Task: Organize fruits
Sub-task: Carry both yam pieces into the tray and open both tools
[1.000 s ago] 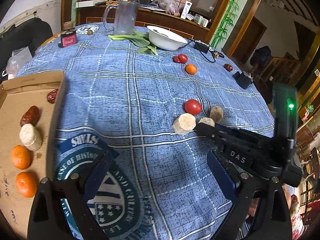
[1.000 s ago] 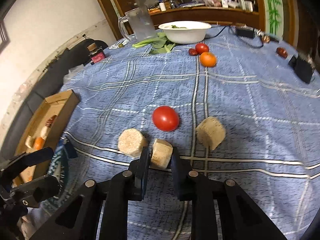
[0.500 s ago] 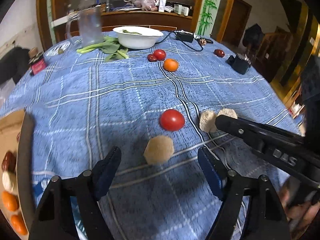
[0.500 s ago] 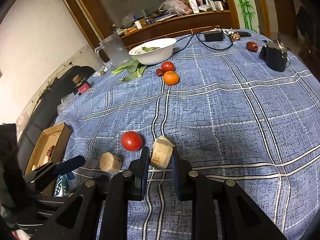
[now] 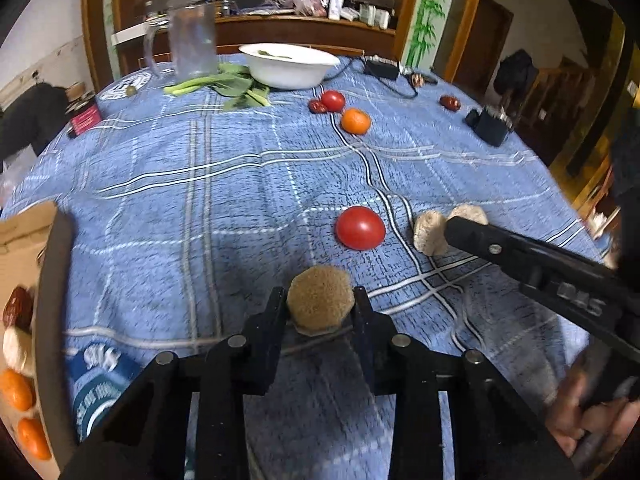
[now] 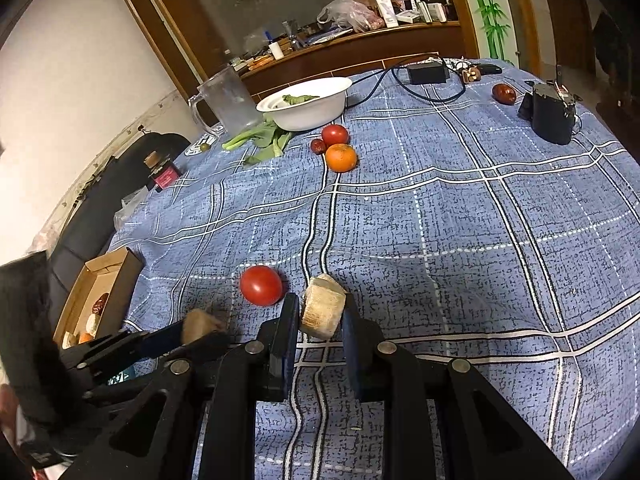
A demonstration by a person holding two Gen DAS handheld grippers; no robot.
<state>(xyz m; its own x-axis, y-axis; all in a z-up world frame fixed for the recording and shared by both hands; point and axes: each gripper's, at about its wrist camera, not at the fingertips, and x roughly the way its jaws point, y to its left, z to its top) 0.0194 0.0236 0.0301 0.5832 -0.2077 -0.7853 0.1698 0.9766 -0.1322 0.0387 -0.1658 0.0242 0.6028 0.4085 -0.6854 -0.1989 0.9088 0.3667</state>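
Each gripper, left (image 5: 320, 304) and right (image 6: 320, 312), clamps one tan cut chunk (image 5: 320, 298), a third chunk (image 5: 428, 232) lying beside one of two tomatoes (image 5: 360, 227) on the worktop (image 5: 240, 184).

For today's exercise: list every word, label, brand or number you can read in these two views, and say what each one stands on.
"DAS": moulded on the right gripper, partly blurred.
White lettering on the round emblem printed on the tablecloth: too blurred to read.
Label on the white tube on the back counter: too small to read.
Label on the small red jar: unreadable.
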